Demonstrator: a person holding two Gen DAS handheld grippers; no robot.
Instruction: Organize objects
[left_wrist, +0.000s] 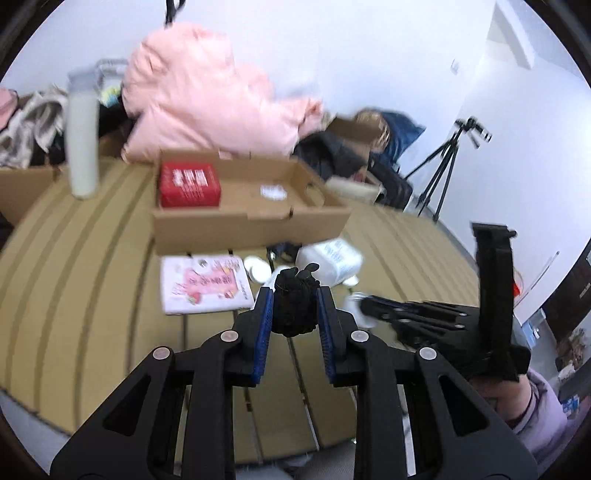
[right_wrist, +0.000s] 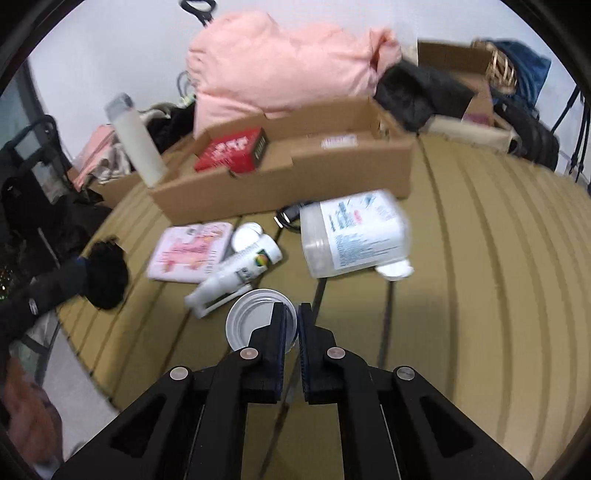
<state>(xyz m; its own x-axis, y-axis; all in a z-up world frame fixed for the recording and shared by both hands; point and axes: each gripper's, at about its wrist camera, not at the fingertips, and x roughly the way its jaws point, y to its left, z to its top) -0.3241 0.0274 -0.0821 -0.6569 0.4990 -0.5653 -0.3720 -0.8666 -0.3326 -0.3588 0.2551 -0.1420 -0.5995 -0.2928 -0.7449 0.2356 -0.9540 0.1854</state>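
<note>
Slatted tan bench (right_wrist: 480, 258) backed by cardboard box (right_wrist: 295, 177), black fuzzy bundle (left_wrist: 295, 306) clamped in left tool (left_wrist: 295, 314), white cup rim (right_wrist: 255, 321) pinched by right tool (right_wrist: 291, 325), jar (right_wrist: 354, 232) lying nearby

plain white walls (left_wrist: 332, 55) behind a tan slatted table (right_wrist: 498, 240), with a black tripod (left_wrist: 443, 166) in the corner

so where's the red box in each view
Left wrist: the red box sits upper left of centre, at the left end of the open cardboard box.
Right wrist: the red box sits upper left, in the same cardboard box.
Shared landmark: the pink booklet lies just in front of the box.
</note>
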